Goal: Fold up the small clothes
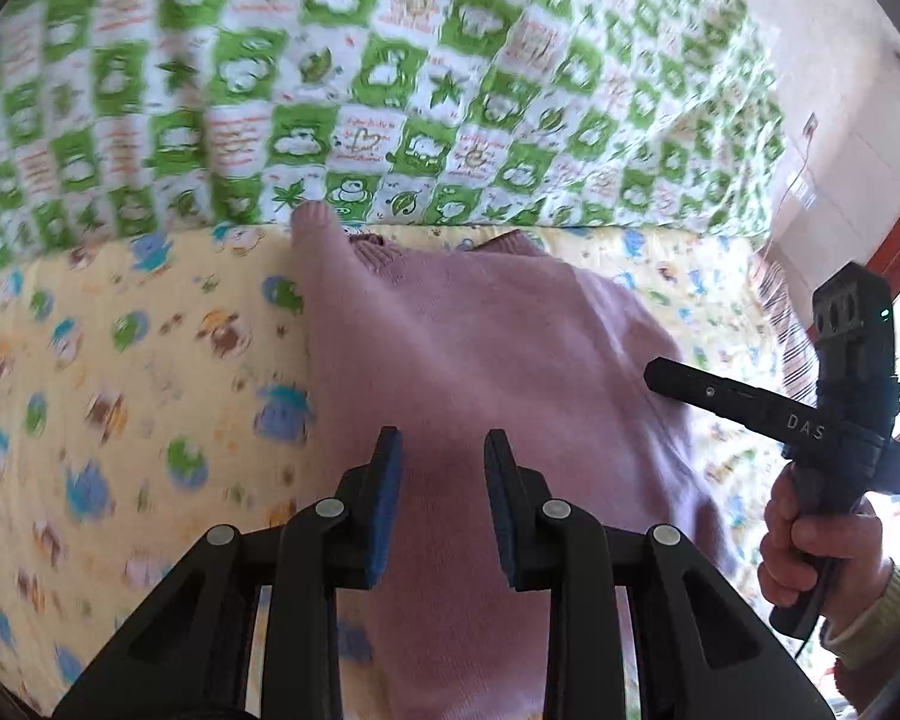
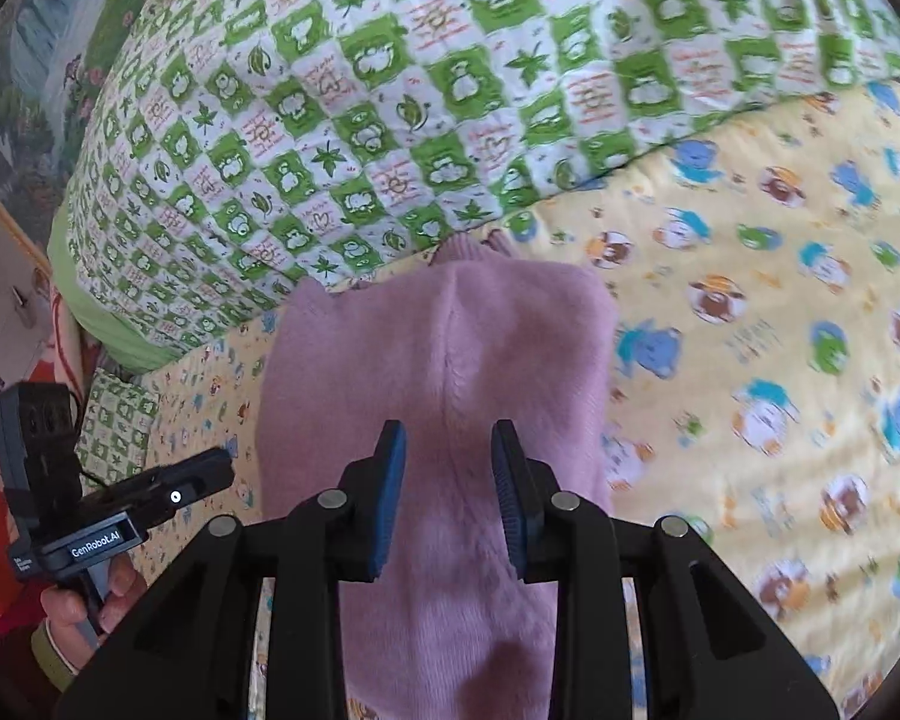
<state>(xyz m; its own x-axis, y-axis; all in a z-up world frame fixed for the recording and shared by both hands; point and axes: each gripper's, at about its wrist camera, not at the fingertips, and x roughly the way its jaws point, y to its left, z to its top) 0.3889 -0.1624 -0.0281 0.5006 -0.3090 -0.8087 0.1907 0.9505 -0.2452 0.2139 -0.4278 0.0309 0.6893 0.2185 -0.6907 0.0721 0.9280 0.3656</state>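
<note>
A small pink knitted sweater (image 1: 468, 360) lies on a yellow cartoon-print sheet (image 1: 120, 390), folded into a narrow shape with its collar towards the quilt. It also shows in the right wrist view (image 2: 438, 372). My left gripper (image 1: 444, 474) is open and empty, hovering over the sweater's near part. My right gripper (image 2: 448, 468) is open and empty above the sweater's middle. The right gripper shows from the side in the left wrist view (image 1: 654, 369) at the sweater's right edge. The left gripper shows in the right wrist view (image 2: 222, 462) left of the sweater.
A green and white checked quilt (image 1: 390, 78) is piled behind the sweater, also in the right wrist view (image 2: 360, 120). The yellow sheet (image 2: 780, 330) spreads to both sides. A wall with a socket (image 1: 810, 126) and a wooden frame stand at the far right.
</note>
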